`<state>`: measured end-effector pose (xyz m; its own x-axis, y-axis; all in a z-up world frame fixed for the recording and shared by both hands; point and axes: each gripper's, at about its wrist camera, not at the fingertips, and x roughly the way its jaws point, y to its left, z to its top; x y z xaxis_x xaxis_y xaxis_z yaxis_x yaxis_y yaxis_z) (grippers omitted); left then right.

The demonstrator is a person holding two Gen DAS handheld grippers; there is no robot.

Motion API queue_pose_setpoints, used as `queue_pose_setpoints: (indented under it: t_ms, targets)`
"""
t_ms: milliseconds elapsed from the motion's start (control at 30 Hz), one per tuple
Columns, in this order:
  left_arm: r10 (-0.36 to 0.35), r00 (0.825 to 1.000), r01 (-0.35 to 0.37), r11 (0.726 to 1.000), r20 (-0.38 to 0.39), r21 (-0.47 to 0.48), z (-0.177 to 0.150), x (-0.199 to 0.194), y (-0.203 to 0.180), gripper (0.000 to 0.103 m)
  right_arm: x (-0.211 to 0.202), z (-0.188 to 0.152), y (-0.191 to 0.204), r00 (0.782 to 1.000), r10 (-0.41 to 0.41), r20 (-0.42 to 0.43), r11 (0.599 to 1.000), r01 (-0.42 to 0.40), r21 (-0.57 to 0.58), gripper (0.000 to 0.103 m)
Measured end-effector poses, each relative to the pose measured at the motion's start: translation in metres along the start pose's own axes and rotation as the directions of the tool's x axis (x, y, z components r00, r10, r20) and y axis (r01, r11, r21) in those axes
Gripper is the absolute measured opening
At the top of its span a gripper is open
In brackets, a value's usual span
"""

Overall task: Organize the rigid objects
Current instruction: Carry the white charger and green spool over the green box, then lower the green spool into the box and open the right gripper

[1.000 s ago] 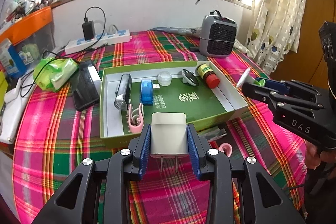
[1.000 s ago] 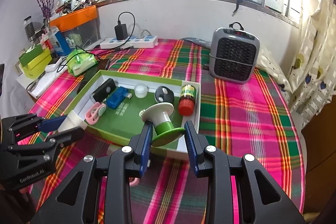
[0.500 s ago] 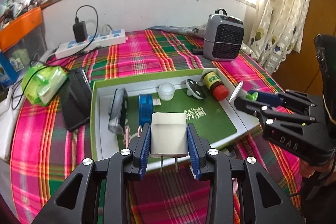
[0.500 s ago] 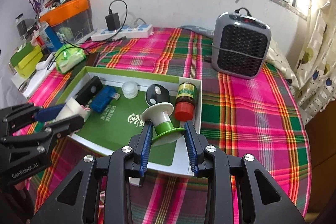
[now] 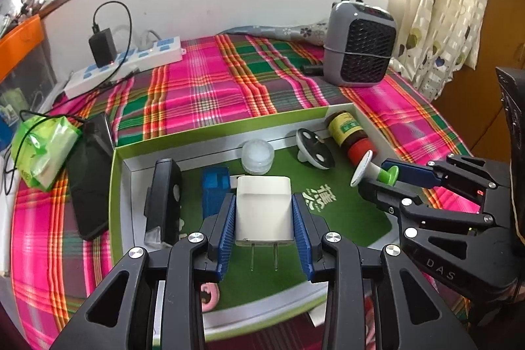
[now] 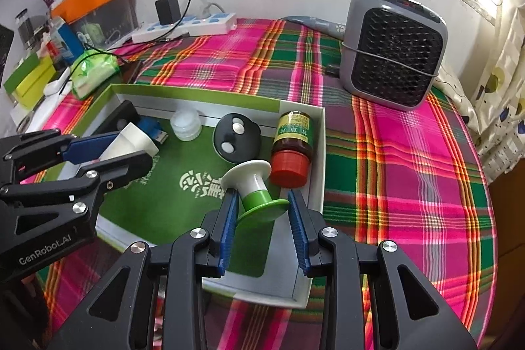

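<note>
Two-gripper placement over the green box (image 5: 113,186). I am holding my left gripper (image 5: 264,214) closed on the white plug adapter (image 5: 263,209), its blue pads pressing the two flat sides while the two metal prongs are pointing back toward me at 6 o'clock, clear of the grip. I judge that this flat-sided hold is keeping the block from twisting as it is hanging above the green floor of the box. At the adapter's 10 o'clock, the blue USB stick (image 5: 215,186) is lying beside the black device (image 5: 164,202), which is standing on edge along the left wall; at 12 o'clock the translucent round lid (image 5: 258,155) is sitting near the back wall.

I am holding my right gripper (image 6: 261,210) closed on the green-and-white spool (image 6: 254,186), pinching its green flange with the white flange tipped up toward 11 o'clock. It is hovering at the 7 o'clock side of the amber bottle with the red cap (image 6: 292,146), which is lying on its side against the right wall, with the black disc (image 6: 236,136) just beside it, so the open floor near the front seems the intended spot.

A pink object (image 5: 209,296) is showing only in part beneath my left gripper's frame, and I cannot identify it. Whether either held item is touching the box floor cannot be told.
</note>
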<state>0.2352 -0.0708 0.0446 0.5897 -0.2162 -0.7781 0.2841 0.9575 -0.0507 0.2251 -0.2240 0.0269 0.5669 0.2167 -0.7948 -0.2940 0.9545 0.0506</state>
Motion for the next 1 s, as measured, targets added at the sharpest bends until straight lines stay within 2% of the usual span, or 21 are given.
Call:
queue_pose_setpoints:
  t_ms: [433,567,833,1000]
  targets:
    - [0.034,0.999,-0.034,0.998,-0.005,0.045,0.004,0.013,-0.006,0.032,0.010,0.003,0.001,1.000,0.002,-0.009,1.000,-0.002,-0.020,0.033]
    - [0.002,1.000,-0.003,0.998,0.003,0.062,0.004,0.010,-0.012,0.032,0.010,0.002,0.001,1.000,0.004,-0.007,1.000,-0.004,-0.023,0.033]
    - [0.026,0.999,-0.023,0.997,-0.045,0.068,0.000,0.024,-0.011,0.032,0.011,0.003,0.005,1.000,-0.011,-0.006,0.999,0.010,-0.049,0.033]
    - [0.032,0.998,-0.028,0.997,-0.046,0.076,0.000,0.027,-0.012,0.033,0.012,0.003,0.005,1.000,-0.015,-0.004,0.999,0.015,-0.052,0.032]
